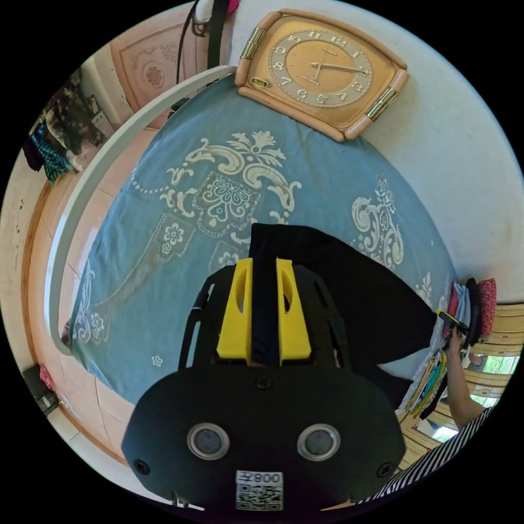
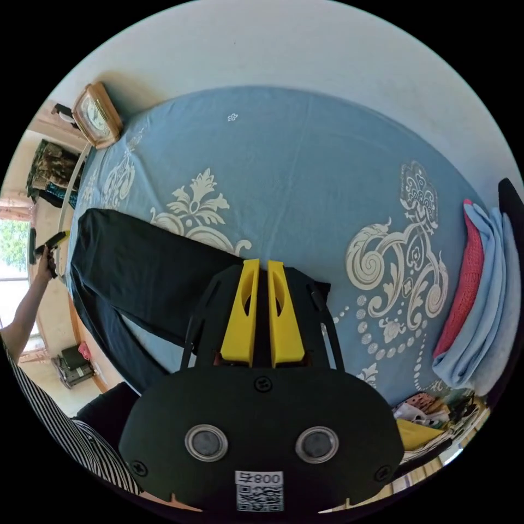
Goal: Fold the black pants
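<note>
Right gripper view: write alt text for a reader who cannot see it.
Yellow jaws of the right gripper are closed on one end of the black pants, which lie stretched across a blue patterned bedsheet. Folded clothes are stacked at one edge, and a clock leans against the wall.

This is a bedroom in a home: a bed [image 1: 338,180] spread with a blue sheet [image 2: 305,164] patterned in cream scrollwork stands against a plain white wall [image 2: 305,54], with a curved pale bed rail [image 1: 93,180] along one side. A tan clock [image 1: 322,71] leans on the bed against the wall, and folded clothes [image 2: 480,295] in pink and light blue are stacked at one end of the sheet. Beyond the bed are a carved wooden door [image 1: 147,65], garments hanging [image 1: 60,131] by it, a wooden floor [image 1: 117,164] and a sunlit window [image 2: 13,240].
</note>
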